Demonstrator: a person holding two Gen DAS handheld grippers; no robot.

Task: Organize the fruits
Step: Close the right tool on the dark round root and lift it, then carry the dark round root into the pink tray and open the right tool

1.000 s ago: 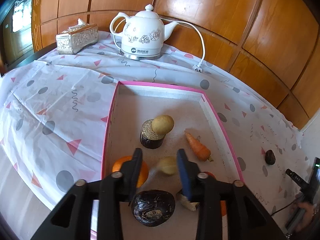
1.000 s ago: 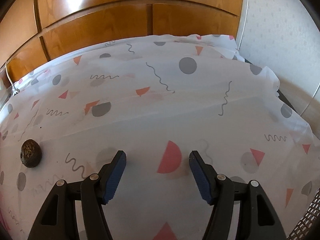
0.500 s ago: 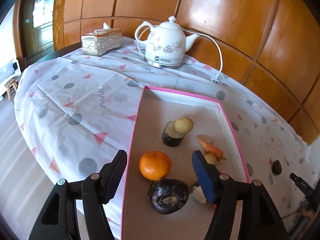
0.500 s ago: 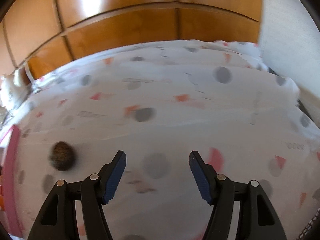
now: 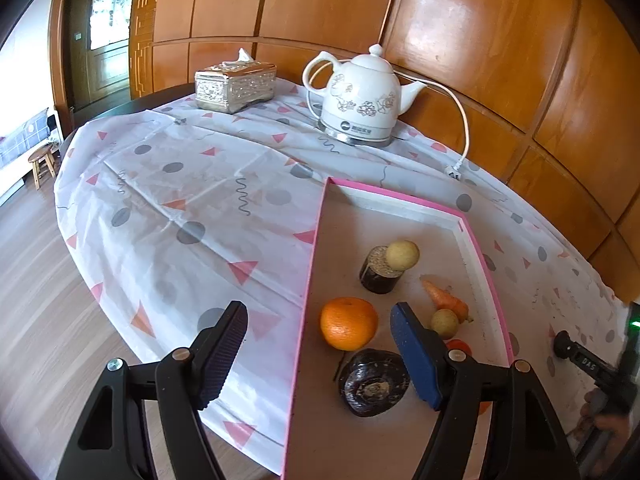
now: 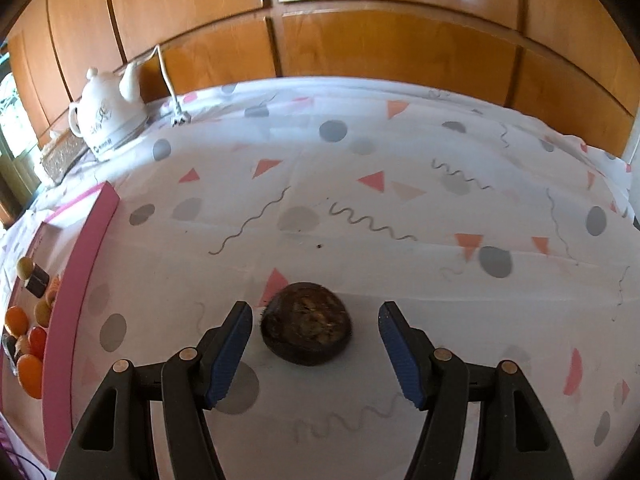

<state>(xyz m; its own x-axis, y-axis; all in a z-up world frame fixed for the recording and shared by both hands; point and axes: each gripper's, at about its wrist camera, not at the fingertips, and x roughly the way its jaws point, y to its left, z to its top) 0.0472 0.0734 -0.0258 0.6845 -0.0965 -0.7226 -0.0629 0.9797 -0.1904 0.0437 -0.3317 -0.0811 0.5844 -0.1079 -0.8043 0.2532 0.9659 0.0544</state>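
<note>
A pink-rimmed tray holds an orange, a dark round fruit, a carrot, a small yellow fruit, a yellow fruit on a dark cylinder, and a red fruit partly hidden. My left gripper is open and empty above the tray's near left rim. A dark brown round fruit lies on the tablecloth. My right gripper is open around it, fingers apart from it. The tray also shows in the right wrist view.
A white teapot on its base with a cord and a silver tissue box stand at the table's far side. Wood panelling runs behind. The table edge and floor lie to the left. A dark device is at the right.
My left gripper opened, released the small yellow fruit in the tray and pulled back left. My right gripper swung left until the dark brown fruit lay between its fingers.
</note>
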